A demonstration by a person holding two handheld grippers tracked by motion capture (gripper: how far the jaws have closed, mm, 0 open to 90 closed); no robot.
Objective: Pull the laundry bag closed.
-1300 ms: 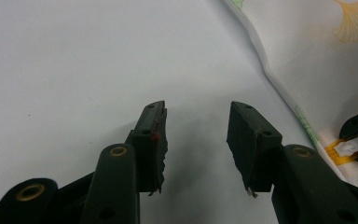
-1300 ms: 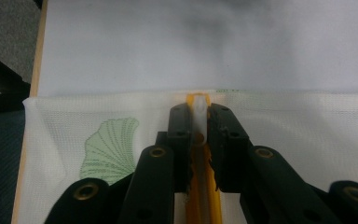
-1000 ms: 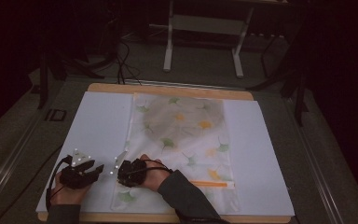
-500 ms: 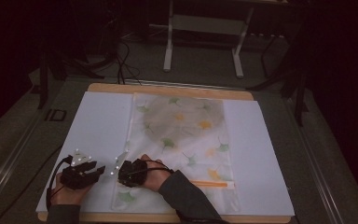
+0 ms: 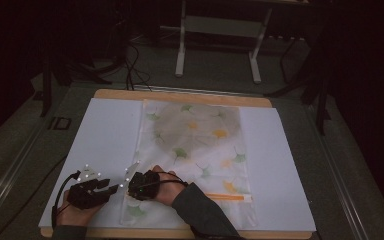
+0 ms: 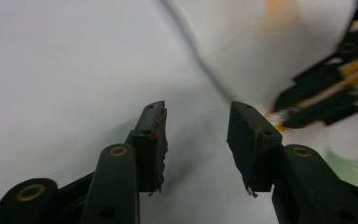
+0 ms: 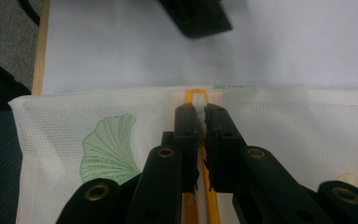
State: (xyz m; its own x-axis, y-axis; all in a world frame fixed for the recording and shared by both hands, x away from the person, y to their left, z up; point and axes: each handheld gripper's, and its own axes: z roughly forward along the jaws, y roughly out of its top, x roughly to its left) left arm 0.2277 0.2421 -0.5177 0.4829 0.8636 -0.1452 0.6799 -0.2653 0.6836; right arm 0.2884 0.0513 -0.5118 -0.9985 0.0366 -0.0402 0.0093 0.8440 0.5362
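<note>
Right gripper view: the right gripper [image 7: 198, 114] is pinching a small white zip pull [image 7: 199, 101] w/ its two black jaws pressed tight together on it. The pull is sitting at the end of an orange zip line [image 7: 200, 186] that is running along the mesh bag [image 7: 307, 130]. The bag is white, see-through, w/ green leaf prints [image 7: 107, 144] on it. Its edge is lying just past the jaw tips, and the white sheet [image 7: 284, 46] is showing beyond it.

In the left gripper view, the left gripper [image 6: 196, 140] is hanging w/ its jaws spread apart and nothing btwn them. It is hovering low over the white sheet [image 6: 51, 70], just beside the bag's edge [image 6: 205, 70]. The other tool's black and orange parts are showing blurry at the right.

From the high view, the left gripper [image 5: 114, 189] and right gripper [image 5: 130, 188] are sitting close together at the near left part of the table [image 5: 180, 95], each held in a hand. The right one is resting on the bag's [image 5: 200, 145] near left corner; the left one is on the bare sheet [image 5: 105, 130] next to it. The bag is lying flat in the middle of the sheet, w/ green and orange prints. A dark sleeve [image 5: 205, 215] is coming in from the bottom edge.
</note>
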